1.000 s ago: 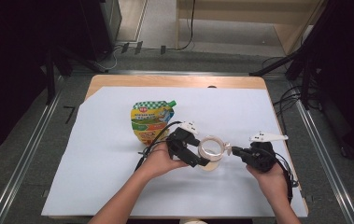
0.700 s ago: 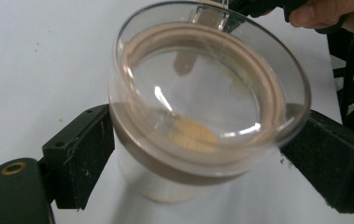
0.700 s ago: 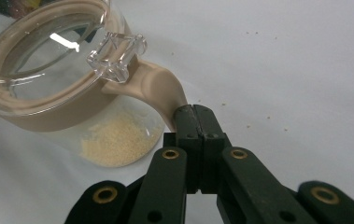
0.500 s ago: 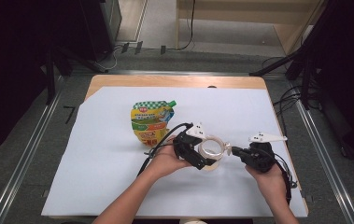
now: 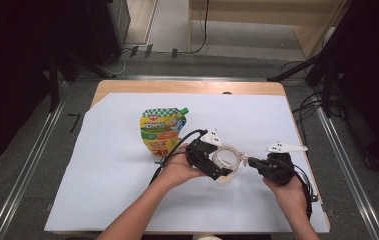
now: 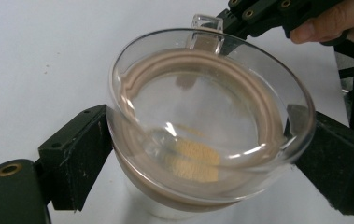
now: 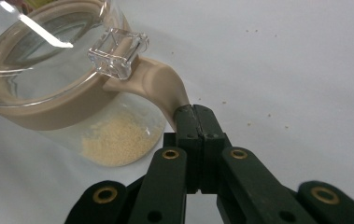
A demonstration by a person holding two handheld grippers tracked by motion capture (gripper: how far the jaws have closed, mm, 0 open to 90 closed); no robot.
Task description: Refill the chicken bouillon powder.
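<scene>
Glass jar (image 5: 225, 159), clear lid, beige collar and handle, pale grains inside: stands on the white sheet (image 5: 102, 190), just right of the printed pouch (image 5: 163, 131). Left gripper (image 5: 216, 167): jaws spread wide, pads clamped against the lid's rim (image 6: 212, 116). Right gripper (image 5: 251, 162): jaws pinched tight on the beige handle (image 7: 163, 86).

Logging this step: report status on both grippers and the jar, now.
Left gripper clamped across the clear lid. Right gripper shut on the jar's beige handle. Jar on the table, grains at the bottom. Pouch behind, clear of it.
</scene>
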